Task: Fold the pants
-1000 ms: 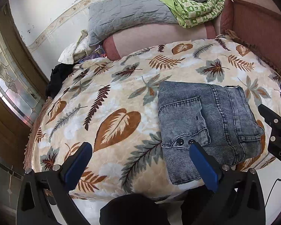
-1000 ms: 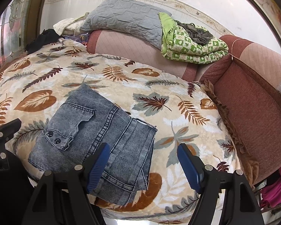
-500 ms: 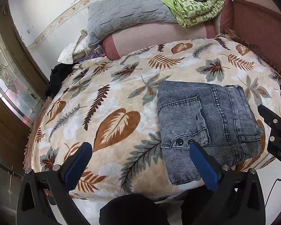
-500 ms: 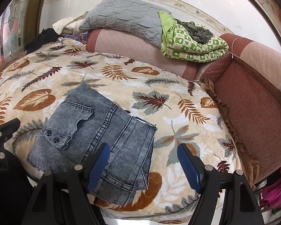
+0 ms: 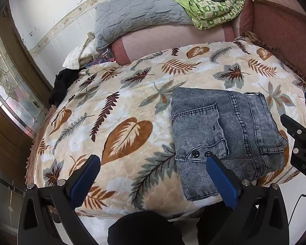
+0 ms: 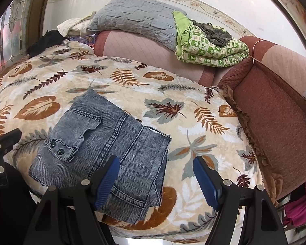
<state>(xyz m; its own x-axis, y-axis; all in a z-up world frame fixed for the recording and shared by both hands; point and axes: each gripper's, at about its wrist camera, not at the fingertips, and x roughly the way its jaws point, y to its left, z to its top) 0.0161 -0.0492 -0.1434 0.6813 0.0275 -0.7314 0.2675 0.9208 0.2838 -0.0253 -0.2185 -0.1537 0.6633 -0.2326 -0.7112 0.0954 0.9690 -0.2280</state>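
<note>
- Left gripper (image 5: pixel 153 164): jaws wide apart, nothing between them, held above the leaf-print blanket (image 5: pixel 120 110).
- Right gripper (image 6: pixel 156 166): jaws wide apart, holding nothing.
- Folded grey denim pants (image 5: pixel 220 134): lying on the blanket, just ahead of both grippers, between the two, untouched.

The pants (image 5: pixel 224 134) are washed grey-blue denim with two black snaps; the blanket (image 5: pixel 122 106) under them is cream, printed with brown, rust and grey-green leaves. At twelve o'clock lie a grey quilted pillow (image 5: pixel 136 14) and a green-and-white checked quilt (image 5: pixel 214 8). The sofa (image 6: pixel 275 106) at three o'clock is brick red and pink. The gripper pads (image 6: pixel 107 183) are blue on black frames
</note>
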